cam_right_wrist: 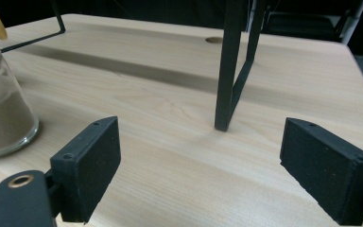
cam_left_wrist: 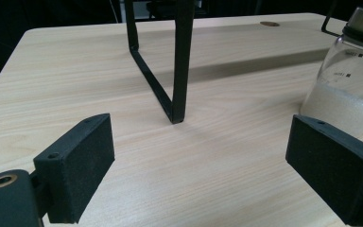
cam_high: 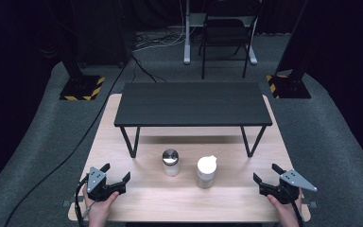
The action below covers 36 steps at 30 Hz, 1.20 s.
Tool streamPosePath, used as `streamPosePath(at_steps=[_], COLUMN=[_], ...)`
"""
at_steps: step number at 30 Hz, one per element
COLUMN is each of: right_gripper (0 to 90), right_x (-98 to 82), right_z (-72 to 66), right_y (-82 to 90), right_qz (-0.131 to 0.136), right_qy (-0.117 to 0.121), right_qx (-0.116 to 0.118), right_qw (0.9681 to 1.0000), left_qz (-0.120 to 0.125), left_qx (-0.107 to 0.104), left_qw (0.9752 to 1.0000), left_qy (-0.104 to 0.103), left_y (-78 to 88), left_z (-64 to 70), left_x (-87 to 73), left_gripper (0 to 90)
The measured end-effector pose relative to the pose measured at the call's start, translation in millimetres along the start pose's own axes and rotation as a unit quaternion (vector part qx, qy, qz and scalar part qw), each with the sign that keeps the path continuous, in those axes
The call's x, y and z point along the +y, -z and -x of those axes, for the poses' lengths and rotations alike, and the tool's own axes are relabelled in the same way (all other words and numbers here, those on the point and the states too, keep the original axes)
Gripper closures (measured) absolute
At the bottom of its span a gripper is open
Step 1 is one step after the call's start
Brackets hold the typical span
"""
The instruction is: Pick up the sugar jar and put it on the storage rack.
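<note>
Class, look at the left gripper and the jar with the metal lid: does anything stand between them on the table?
Nothing visible does. The left gripper rests open at the table's near left, and only bare wood lies between it and the jar with the metal lid. The black stand's leg is farther back, off that path.

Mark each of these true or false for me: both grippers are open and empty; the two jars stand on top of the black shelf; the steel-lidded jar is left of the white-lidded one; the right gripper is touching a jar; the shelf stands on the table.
1. Both the left gripper and the right gripper are open and empty. True.
2. The two jars stand on top of the black shelf. False: they stand on the table, in front of the shelf.
3. The steel-lidded jar is left of the white-lidded jar. True.
4. The right gripper is touching a jar. False: it is well apart from both.
5. The shelf stands on the table. True.
</note>
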State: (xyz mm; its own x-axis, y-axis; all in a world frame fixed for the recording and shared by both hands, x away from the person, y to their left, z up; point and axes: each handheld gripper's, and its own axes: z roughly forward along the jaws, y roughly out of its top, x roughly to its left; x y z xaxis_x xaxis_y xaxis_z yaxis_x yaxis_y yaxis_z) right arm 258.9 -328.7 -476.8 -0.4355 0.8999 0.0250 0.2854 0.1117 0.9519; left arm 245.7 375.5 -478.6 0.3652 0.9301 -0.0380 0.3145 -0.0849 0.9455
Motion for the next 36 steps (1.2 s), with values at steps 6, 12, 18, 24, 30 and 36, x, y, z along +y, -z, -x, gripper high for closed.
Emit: streamPosePath(at_steps=[6,12,18,24,30,36], right_gripper=[12.2,12.2,12.3,12.4,12.4,12.6], right_x=[-1.7,-2.3,-2.0,-1.8,-1.9,-1.7], right_z=[3.4,5.7,5.0,5.1,5.0,5.6], right_y=[1.6,1.0,0.3,0.2,0.2,0.0], right_qz=[0.000,-0.004,-0.007,-0.008,-0.009,-0.010], right_qy=[0.004,0.000,0.003,0.002,0.002,0.001], right_qx=[-0.010,-0.011,-0.009,-0.011,-0.012,-0.010], right_qw=[0.9999,0.9999,0.9999,0.9999,0.9999,0.9999], left_qz=[-0.004,-0.005,-0.006,-0.006,-0.003,-0.002], left_qx=[-0.005,-0.010,-0.012,-0.014,-0.024,-0.051], left_qw=[0.9999,0.9999,0.9999,0.9998,0.9996,0.9986], left_qy=[0.008,0.008,0.010,0.009,0.014,0.018], left_y=[-1.2,-1.8,-2.3,-2.3,-2.5,-5.0], left_z=[-4.9,-4.9,-5.2,-5.6,-7.4,-10.9], left_x=[0.2,-0.1,0.4,0.3,-0.4,-0.6], left_gripper=[8.5,9.1,9.0,9.0,8.9,8.8])
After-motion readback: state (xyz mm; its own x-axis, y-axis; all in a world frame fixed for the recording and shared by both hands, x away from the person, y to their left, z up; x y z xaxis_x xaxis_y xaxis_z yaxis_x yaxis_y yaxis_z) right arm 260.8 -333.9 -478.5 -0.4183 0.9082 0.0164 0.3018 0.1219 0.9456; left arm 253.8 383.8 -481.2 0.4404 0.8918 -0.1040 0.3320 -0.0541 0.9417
